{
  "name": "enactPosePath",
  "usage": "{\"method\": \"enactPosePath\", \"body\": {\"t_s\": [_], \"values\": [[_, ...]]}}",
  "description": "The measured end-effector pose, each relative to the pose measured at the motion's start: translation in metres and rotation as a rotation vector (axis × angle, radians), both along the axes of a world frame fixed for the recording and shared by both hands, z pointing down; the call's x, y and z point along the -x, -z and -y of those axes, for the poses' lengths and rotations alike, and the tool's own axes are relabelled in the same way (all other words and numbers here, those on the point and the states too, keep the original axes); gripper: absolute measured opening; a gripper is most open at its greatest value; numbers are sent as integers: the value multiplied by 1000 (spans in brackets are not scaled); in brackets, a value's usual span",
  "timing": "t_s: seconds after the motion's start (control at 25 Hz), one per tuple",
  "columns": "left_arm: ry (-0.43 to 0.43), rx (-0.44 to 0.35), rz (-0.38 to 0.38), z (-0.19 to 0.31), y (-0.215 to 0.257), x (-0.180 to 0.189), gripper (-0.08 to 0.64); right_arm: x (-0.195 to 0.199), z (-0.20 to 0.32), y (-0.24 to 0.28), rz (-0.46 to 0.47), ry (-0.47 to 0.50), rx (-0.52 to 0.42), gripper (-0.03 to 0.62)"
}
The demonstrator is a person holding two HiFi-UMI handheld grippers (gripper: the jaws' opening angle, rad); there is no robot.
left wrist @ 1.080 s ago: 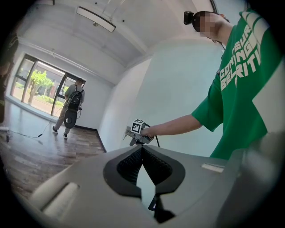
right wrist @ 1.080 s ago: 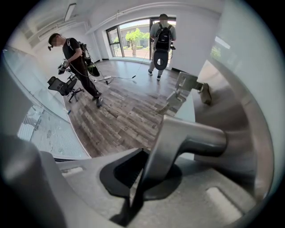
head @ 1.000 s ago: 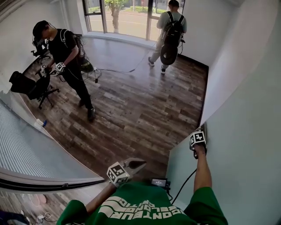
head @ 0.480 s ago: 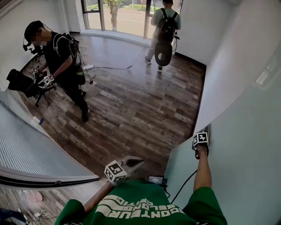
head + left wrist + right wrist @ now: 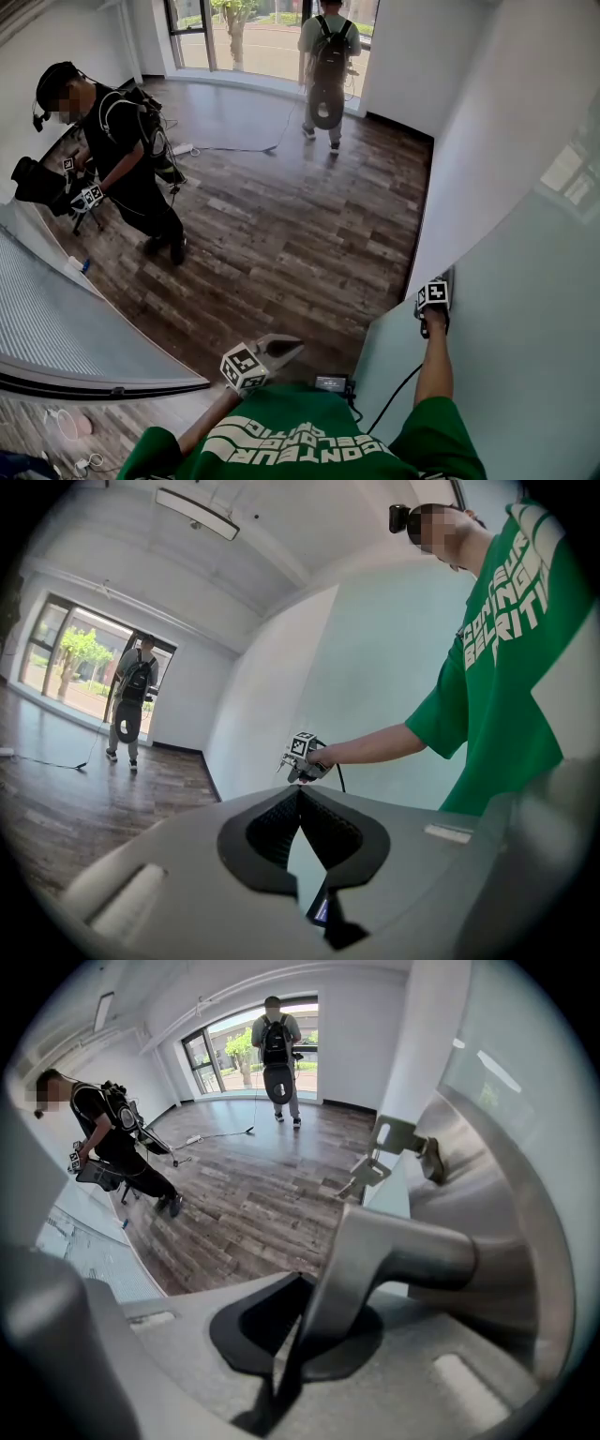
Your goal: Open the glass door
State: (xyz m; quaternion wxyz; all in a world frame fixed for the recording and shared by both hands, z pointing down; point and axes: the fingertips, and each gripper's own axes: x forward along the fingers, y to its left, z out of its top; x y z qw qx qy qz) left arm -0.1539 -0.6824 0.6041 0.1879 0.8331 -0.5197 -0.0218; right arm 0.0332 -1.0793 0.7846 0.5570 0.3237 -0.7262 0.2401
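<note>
The glass door is a frosted pale-green panel at the right of the head view, standing ajar from the white wall. My right gripper sits at the door's free edge, pointing steeply down. In the right gripper view its jaws are shut on the metal lever handle, with the round handle base and the latch fitting beyond. My left gripper hangs in front of my chest, shut and empty; its view shows the right gripper at the door.
A person in black holding grippers stands at the left by a black chair. Another person with a backpack stands at the far window. A cable lies on the wood floor. A frosted partition curves along the left.
The right gripper has shifted slightly right and up with the door edge, still on the handle. The room and both people have slid leftward in the head view. The left gripper barely moved.
</note>
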Motion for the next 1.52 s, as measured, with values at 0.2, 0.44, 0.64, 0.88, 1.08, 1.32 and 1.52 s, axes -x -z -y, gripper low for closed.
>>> {"method": "enactPosePath", "body": {"t_s": [0.2, 0.44, 0.64, 0.88, 1.08, 1.32, 1.52], "values": [[-8, 11, -4, -1, -5, -16, 14, -26, 4, -3, -2, -28, -3, -8], [7, 2, 28, 4, 1, -18, 14, -21, 17, -2, 35, -37, -27, -8], [18, -5, 23, -4, 14, -21, 14, -26, 14, 13, 33, -33, -35, -8], [38, 4, 18, -14, 20, -10, 14, -29, 12, 18, 24, -43, -3, -8], [65, 1, 8, -21, 23, 3, 14, -24, 0, 27, 70, -50, 146, 133], [88, -4, 9, -31, 23, 21, 14, -34, -8, 51, 98, -141, 121, 197], [114, -20, 5, -38, 28, 40, 14, -58, -24, 100, -24, -131, -268, 204]]}}
